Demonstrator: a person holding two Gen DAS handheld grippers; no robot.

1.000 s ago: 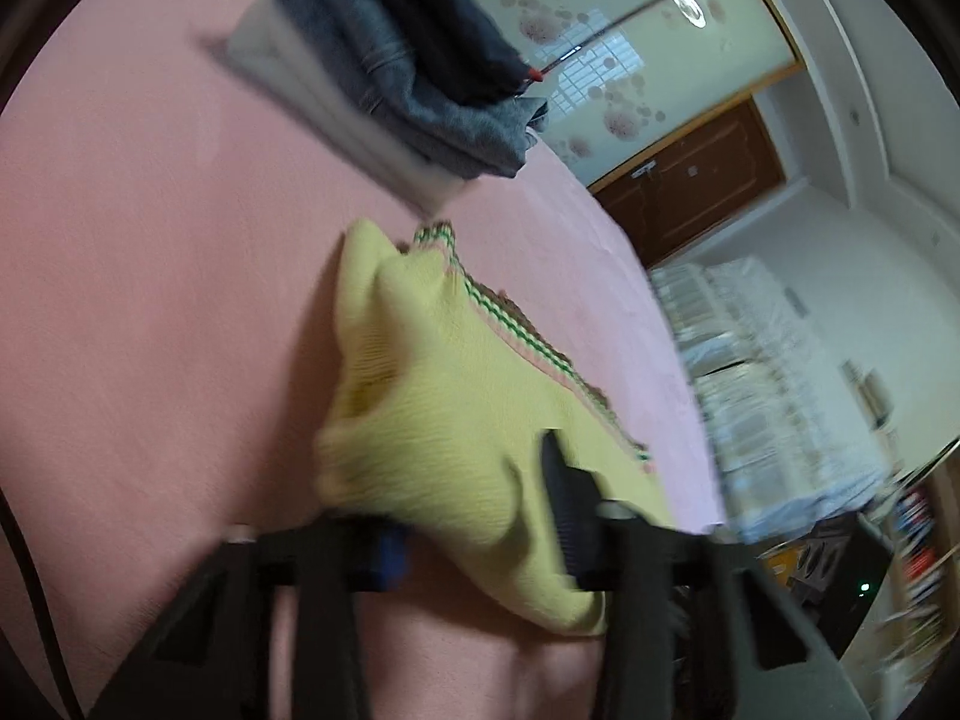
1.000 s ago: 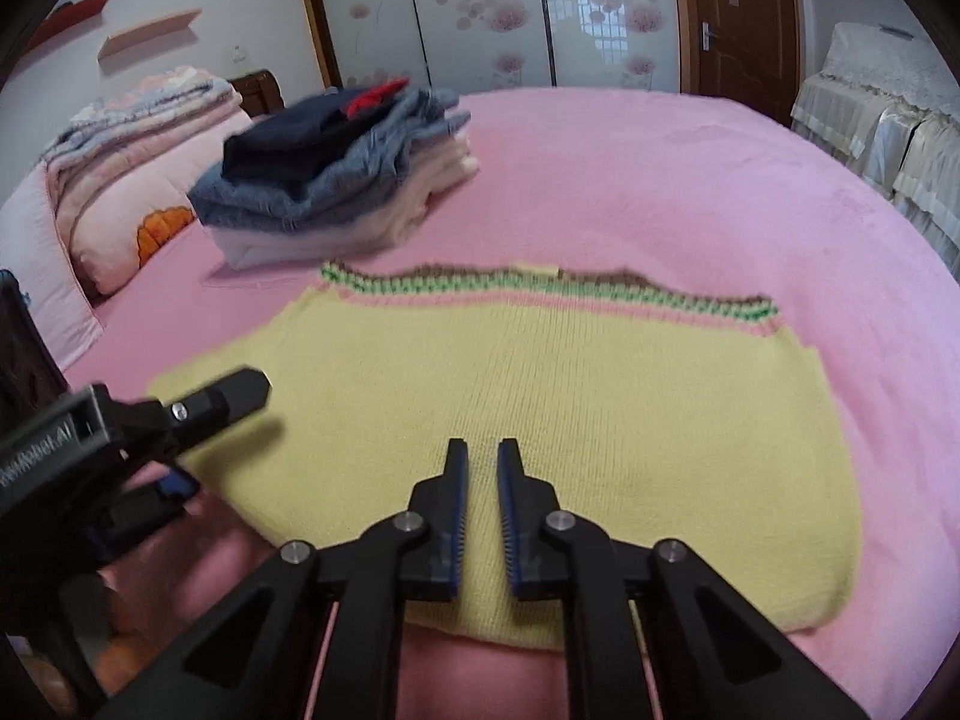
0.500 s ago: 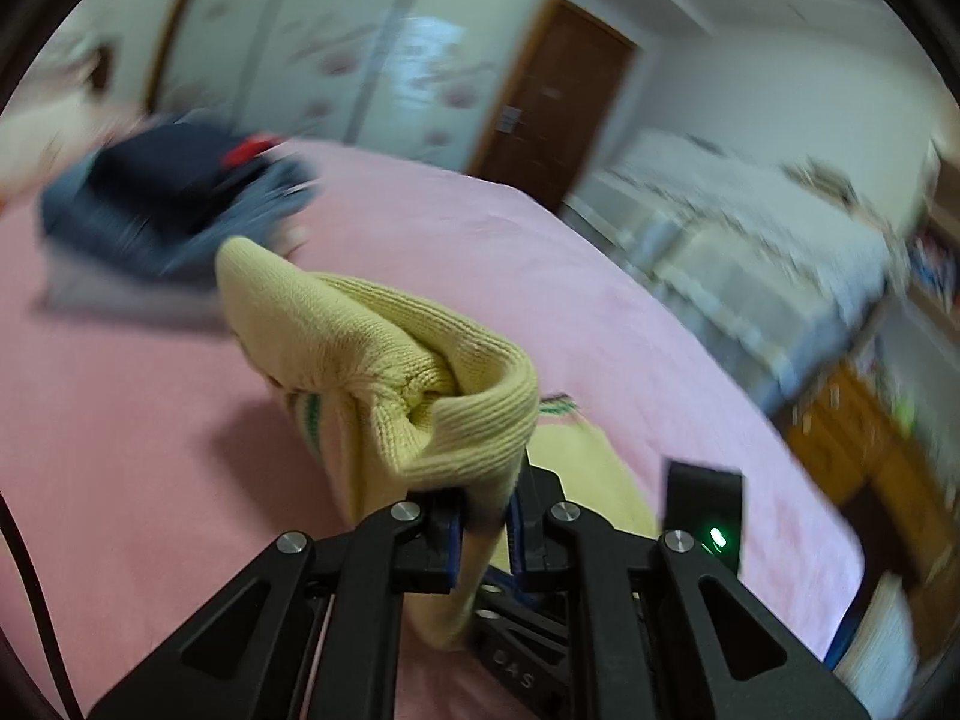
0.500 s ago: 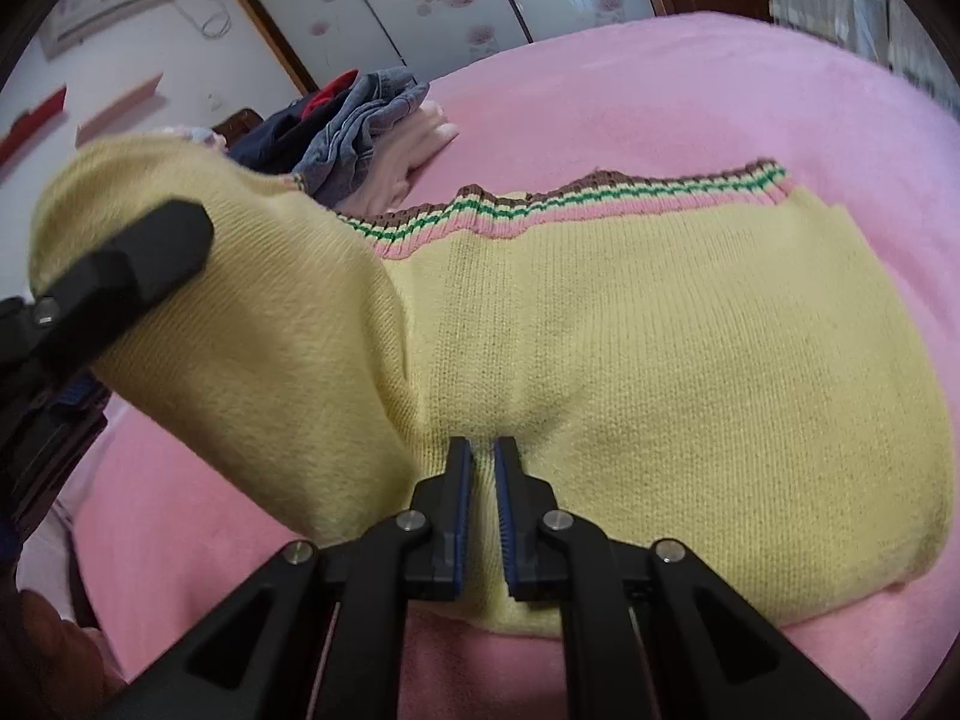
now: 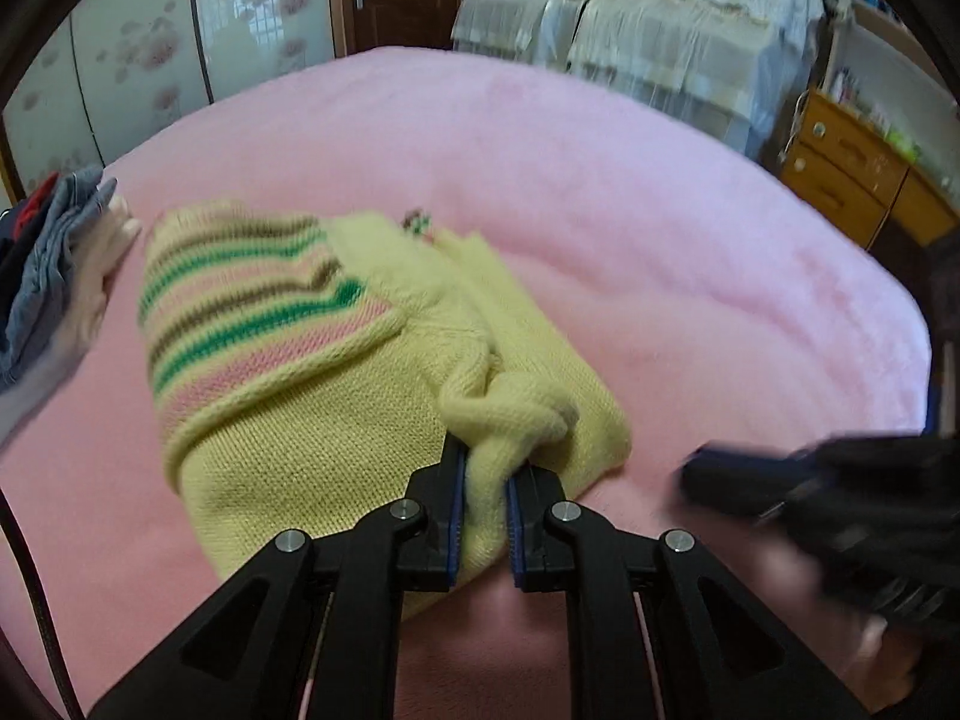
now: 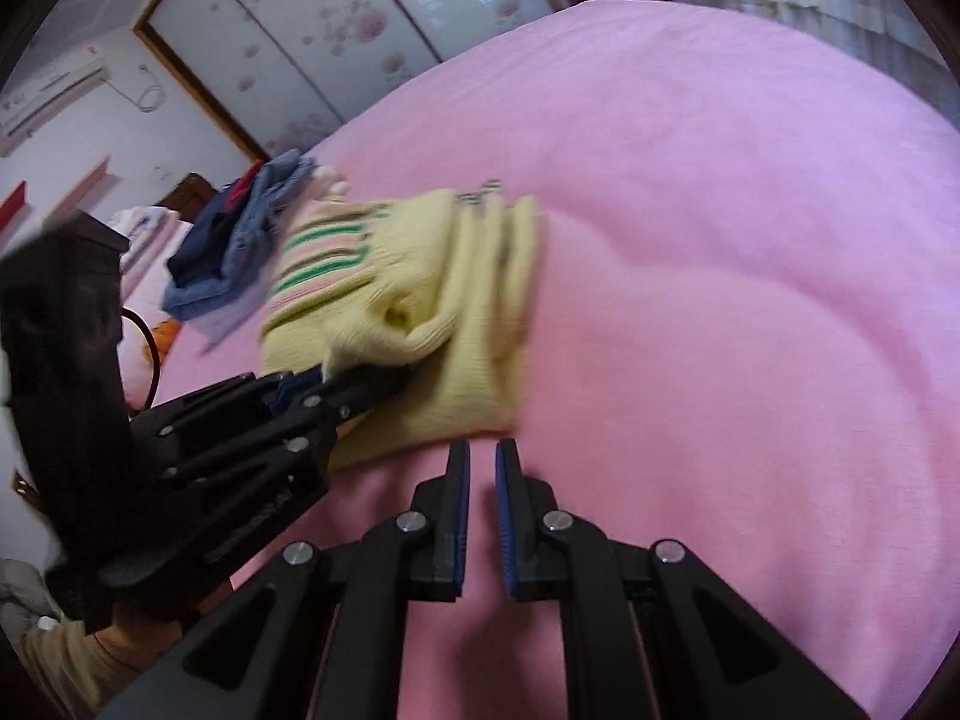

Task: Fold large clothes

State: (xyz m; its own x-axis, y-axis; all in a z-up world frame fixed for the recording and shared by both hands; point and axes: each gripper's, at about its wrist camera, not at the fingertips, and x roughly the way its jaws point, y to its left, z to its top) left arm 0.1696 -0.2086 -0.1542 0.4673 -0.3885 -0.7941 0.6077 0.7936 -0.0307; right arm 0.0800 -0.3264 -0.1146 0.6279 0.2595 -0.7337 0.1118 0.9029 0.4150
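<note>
A yellow knit sweater (image 5: pixel 300 420) with green, pink and brown stripes lies folded over on the pink bed (image 5: pixel 660 240). My left gripper (image 5: pixel 485 474) is shut on a bunched roll of its yellow knit, at the near right corner of the fold. In the right wrist view the sweater (image 6: pixel 474 300) sits ahead and to the left, and the left gripper (image 6: pixel 378 381) reaches into it from the left. My right gripper (image 6: pixel 482 468) is shut with nothing between its fingers, just off the sweater's near edge over bare blanket. It shows blurred in the left wrist view (image 5: pixel 702 471).
A stack of folded clothes (image 5: pixel 54 276) with jeans on top rests at the far left of the bed, close to the sweater. Pillows (image 6: pixel 144 228) lie behind it. Cloth-covered furniture (image 5: pixel 630 30) and a wooden drawer cabinet (image 5: pixel 852 180) stand beyond the bed's right side.
The left gripper shut on the sweater's left edge, lifted it and carried it right, folding the sweater over itself. The right gripper moved off the near hem to the right.
</note>
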